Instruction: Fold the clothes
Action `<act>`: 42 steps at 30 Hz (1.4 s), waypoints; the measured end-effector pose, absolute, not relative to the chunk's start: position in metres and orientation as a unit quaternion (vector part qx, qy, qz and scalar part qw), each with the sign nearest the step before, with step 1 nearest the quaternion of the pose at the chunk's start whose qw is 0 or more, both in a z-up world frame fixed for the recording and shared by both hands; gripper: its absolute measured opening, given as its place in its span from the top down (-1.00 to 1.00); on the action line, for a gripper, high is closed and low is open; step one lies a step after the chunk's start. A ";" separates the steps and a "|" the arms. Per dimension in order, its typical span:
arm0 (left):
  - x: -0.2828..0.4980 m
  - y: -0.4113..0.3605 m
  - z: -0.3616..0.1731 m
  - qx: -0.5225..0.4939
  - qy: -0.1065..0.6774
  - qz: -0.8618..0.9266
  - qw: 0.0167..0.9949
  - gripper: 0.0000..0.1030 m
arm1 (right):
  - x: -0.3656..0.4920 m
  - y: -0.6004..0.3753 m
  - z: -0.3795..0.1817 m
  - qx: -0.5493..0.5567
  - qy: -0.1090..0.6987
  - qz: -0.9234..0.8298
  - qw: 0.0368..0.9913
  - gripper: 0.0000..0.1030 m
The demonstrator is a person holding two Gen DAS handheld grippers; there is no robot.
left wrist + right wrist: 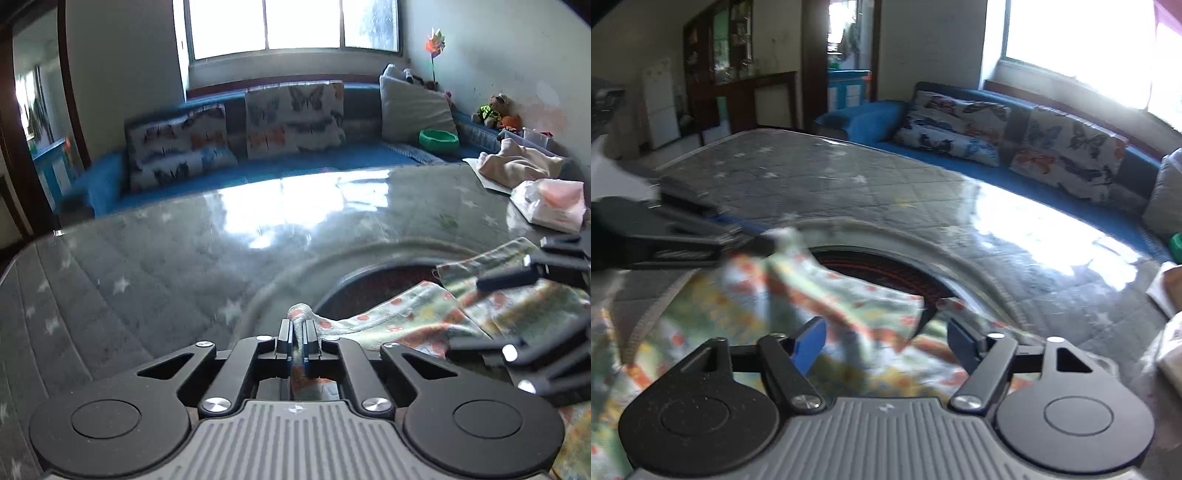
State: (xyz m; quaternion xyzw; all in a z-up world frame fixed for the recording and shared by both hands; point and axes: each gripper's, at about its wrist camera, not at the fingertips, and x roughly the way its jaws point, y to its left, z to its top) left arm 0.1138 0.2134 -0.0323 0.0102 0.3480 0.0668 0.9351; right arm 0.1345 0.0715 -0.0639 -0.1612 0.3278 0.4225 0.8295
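Note:
A light green garment (417, 317) with orange and yellow prints lies crumpled on the grey table (155, 266), partly over a dark round recess (391, 277). My left gripper (297, 334) is shut on a bunched edge of this garment, which sticks up between the pads. In the right wrist view it (750, 236) comes in from the left, pinching the garment's corner. My right gripper (886, 347) hovers low over the garment (857, 299) with its blue pads (810, 347) wide apart and not pressing the fabric. The left wrist view shows the right gripper (480, 312) at the right edge.
A beige cloth (517, 166) and a plastic bag (550, 203) lie at the table's far right. Behind the table runs a blue sofa (258, 170) with butterfly cushions (295, 118), a green bowl (439, 140) and soft toys (493, 110). The table's star-patterned cover (849, 177) is glossy.

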 end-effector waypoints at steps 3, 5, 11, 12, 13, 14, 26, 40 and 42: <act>0.123 0.211 -0.039 0.014 0.355 0.071 0.932 0.90 | 0.132 0.073 -0.066 -0.150 0.333 0.455 0.812 -0.20; 0.122 0.212 -0.043 0.011 0.355 0.074 0.932 0.89 | 0.132 0.075 -0.069 -0.152 0.334 0.468 0.804 -0.20; 0.119 0.224 -0.045 -0.010 0.357 0.086 0.930 0.62 | 0.144 0.082 -0.077 -0.161 0.340 0.464 0.802 -0.17; 0.118 0.226 -0.044 -0.015 0.355 0.090 0.930 0.60 | 0.148 0.081 -0.077 -0.156 0.342 0.453 0.809 -0.17; 0.116 0.228 -0.042 -0.018 0.352 0.094 0.931 0.60 | 0.150 0.077 -0.075 -0.150 0.343 0.445 0.814 -0.17; 0.113 0.229 -0.039 -0.022 0.348 0.097 0.932 0.60 | 0.152 0.074 -0.074 -0.145 0.344 0.439 0.818 -0.17; 0.058 0.182 -0.026 -0.016 0.352 0.033 0.935 0.60 | 0.124 0.039 -0.071 -0.172 0.359 0.419 0.816 -0.15; -0.004 0.145 -0.051 0.057 0.359 0.027 0.931 0.52 | 0.066 -0.004 -0.066 -0.192 0.350 0.412 0.819 -0.20; -0.008 0.146 -0.049 0.062 0.360 0.038 0.930 0.51 | 0.054 -0.011 -0.067 -0.197 0.346 0.409 0.821 -0.24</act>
